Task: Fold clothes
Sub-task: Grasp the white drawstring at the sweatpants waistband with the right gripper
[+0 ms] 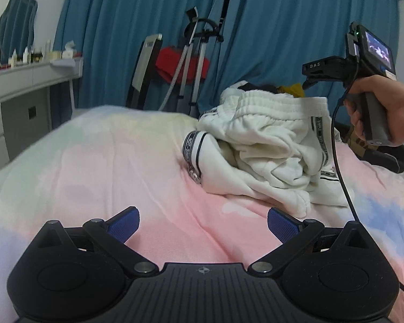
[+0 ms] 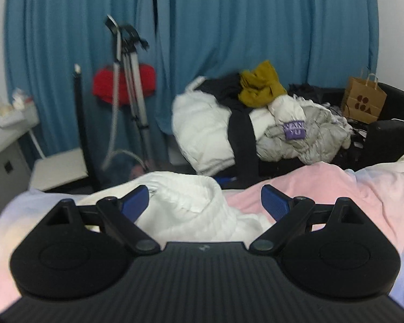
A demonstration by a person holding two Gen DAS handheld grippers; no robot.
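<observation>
The white trousers point(image 1: 269, 145) lay crumpled in a heap on the bed point(image 1: 107, 161), unfolded, so the work appeared to be at its start. The left gripper point(image 1: 203, 224) hovered short of the heap, jaws wide apart and empty. The right gripper point(image 2: 204, 202) hung over the heap, jaws equally spread, holding nothing. Next, each likely needed to catch the waistband and spread the trousers flat.

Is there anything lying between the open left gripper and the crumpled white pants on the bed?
Nothing visible. Only bare pink bedsheet lies between the left gripper and the white pants. The right gripper's black cable drapes over the pants' far right side, off that path.
</observation>
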